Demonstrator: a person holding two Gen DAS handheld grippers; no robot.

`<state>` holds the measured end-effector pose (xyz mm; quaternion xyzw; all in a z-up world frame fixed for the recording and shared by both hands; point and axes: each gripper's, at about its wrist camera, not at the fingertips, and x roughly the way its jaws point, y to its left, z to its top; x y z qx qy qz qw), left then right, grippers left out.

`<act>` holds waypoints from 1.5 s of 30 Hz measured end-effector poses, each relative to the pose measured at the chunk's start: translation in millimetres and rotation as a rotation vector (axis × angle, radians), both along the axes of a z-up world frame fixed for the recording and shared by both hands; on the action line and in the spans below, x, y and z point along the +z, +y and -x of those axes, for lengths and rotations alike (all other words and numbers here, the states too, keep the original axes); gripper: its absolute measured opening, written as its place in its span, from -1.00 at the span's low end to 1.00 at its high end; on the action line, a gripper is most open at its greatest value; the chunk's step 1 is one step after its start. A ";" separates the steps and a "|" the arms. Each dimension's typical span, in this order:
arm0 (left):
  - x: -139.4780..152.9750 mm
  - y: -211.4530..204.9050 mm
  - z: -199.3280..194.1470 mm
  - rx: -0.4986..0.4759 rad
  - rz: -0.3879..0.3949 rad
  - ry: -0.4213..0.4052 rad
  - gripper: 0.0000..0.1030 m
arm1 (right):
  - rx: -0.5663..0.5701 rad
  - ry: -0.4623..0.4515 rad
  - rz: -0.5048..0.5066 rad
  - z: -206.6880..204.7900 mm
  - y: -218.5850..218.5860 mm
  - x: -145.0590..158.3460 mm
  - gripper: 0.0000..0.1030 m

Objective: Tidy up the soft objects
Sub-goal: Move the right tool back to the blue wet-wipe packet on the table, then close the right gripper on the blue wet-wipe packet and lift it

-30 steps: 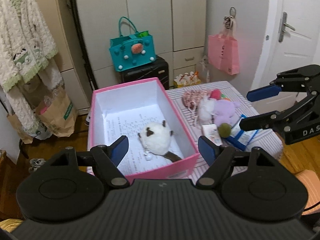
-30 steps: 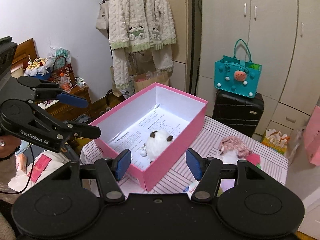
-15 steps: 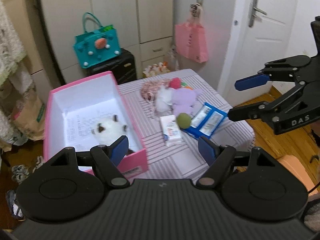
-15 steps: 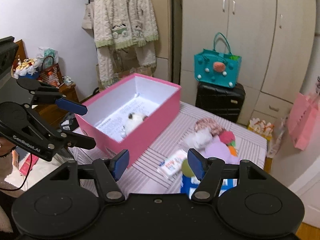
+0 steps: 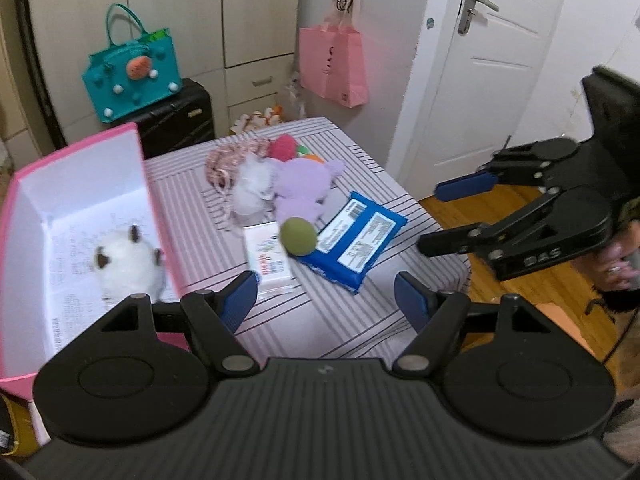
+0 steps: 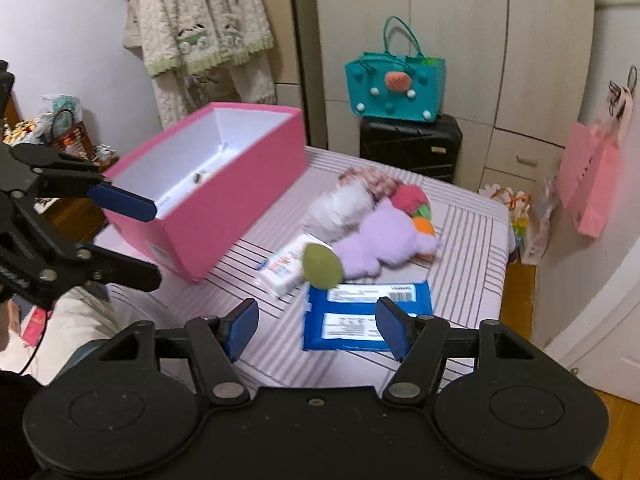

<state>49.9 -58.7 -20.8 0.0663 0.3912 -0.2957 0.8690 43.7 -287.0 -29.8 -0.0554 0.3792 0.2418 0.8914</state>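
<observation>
I have both tools up over the desk (image 5: 360, 312), the striped cloth showing between each pair of fingers. My left hand-held gripper (image 5: 326, 296) is spread wide with nothing between its blue pads, hanging above the near edge of the desk. My right hand-held gripper (image 6: 316, 324) is also spread and empty, its fingers framing the near end of the blue wipes pack (image 6: 366, 316), apart from it. In the left view that pack lies flat toward the right edge of the desk, with the green ball (image 5: 298, 236) touching its far-left corner and the small white tissue packet (image 5: 268, 256) just beside the ball. Behind them, toward the far edge, the soft things are bunched together: the purple plush (image 5: 304, 188), a white fluffy toy (image 5: 252, 192) against it, a pink-and-white knitted piece (image 5: 228, 156) and a red plush (image 5: 282, 146). The pink box (image 5: 146, 184) stands open along the left edge, and a white plush with brown ears (image 5: 126, 264) lies inside it on a printed sheet. I cannot tell whether the box holds anything else.
</observation>
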 end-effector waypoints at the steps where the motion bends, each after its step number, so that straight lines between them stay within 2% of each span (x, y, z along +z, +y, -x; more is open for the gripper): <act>1: -5.0 -2.3 -2.6 -0.001 0.012 0.007 0.44 | -0.001 -0.001 0.001 -4.5 -3.4 -7.7 0.36; 7: -37.6 -20.3 -20.9 0.010 0.038 0.030 0.41 | -0.015 -0.018 0.011 -26.0 -15.8 -42.2 0.36; 11: -58.4 -24.7 -35.0 0.023 0.074 0.080 0.28 | -0.026 -0.045 0.054 -37.8 -23.8 -60.1 0.36; 14: -72.0 -27.6 -44.4 0.041 0.098 0.111 0.19 | -0.042 -0.015 0.042 -50.7 -32.6 -72.2 0.36; 19: -92.2 -40.9 -48.7 0.108 0.049 0.041 0.14 | -0.077 0.044 0.003 -70.0 -48.4 -88.9 0.33; 22: -102.4 -41.6 -53.1 0.135 0.070 0.045 0.07 | -0.086 0.057 0.005 -78.1 -52.1 -96.2 0.31; 27: -111.3 -39.0 -59.1 0.140 0.150 0.114 0.04 | -0.069 0.104 -0.053 -88.5 -59.2 -103.0 0.31; 32: -122.5 -49.5 -62.4 0.132 0.158 0.172 0.04 | -0.067 0.138 -0.086 -99.6 -62.0 -110.2 0.31; 35: -128.9 -52.6 -65.8 0.126 0.189 0.210 -0.08 | -0.068 0.156 -0.103 -104.1 -63.9 -114.0 0.31; 39: -135.2 -58.2 -65.6 0.158 0.218 0.163 -0.09 | -0.037 0.166 -0.113 -106.0 -62.6 -117.9 0.20; 42: -135.9 -59.0 -67.1 0.174 0.233 0.157 -0.10 | -0.013 0.182 -0.162 -104.5 -63.1 -120.7 0.15; 45: -136.3 -61.2 -66.6 0.182 0.228 0.149 -0.15 | -0.005 0.160 -0.144 -97.0 -57.5 -120.8 0.03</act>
